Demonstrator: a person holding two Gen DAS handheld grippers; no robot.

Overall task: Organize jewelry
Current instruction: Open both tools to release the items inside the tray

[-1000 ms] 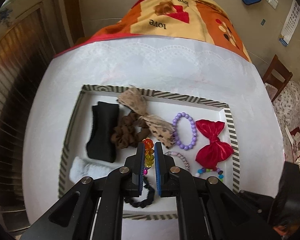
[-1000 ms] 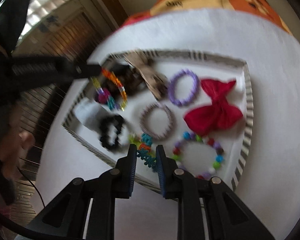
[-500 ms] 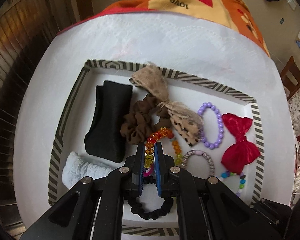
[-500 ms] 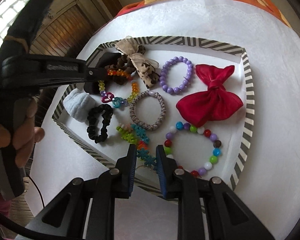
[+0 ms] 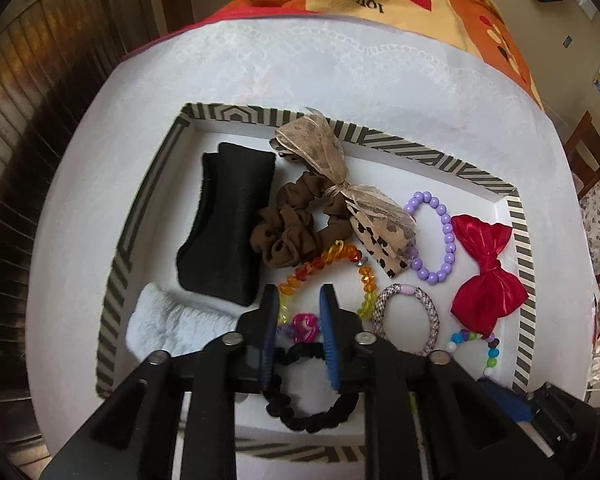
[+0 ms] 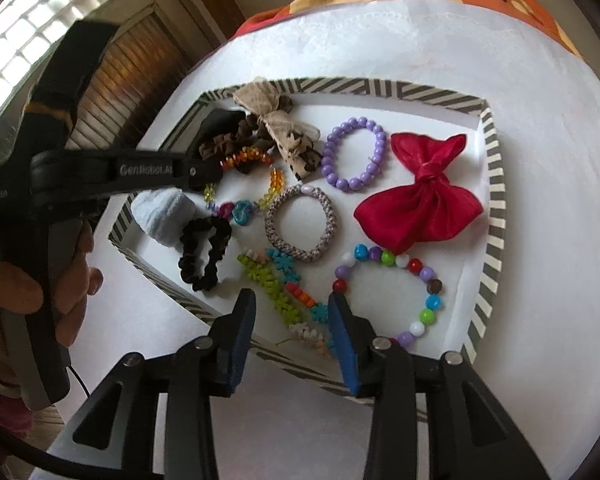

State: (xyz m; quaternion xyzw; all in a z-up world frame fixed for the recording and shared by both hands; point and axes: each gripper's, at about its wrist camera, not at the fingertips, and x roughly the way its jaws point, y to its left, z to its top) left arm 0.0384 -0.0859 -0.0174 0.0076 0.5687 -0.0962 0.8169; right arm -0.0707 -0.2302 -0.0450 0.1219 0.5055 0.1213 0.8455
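Left gripper (image 5: 299,309), jaws parted, straddles the amber-beaded bracelet (image 5: 332,258); right gripper (image 6: 292,312) (also released) frames the knotted cord bracelet (image 6: 278,286) lying lengthwise between them.

My right black plastic two-finger gripper (image 6: 292,312) has blue pads (image 6: 346,344) inside its fingers and silver round screws at the linkage joints. The left black two-finger gripper (image 5: 299,312) is built the same, with white "GenRobot" lettering along its side. My bare hand (image 6: 40,280) wraps its grey handle, with a thin black cable below.
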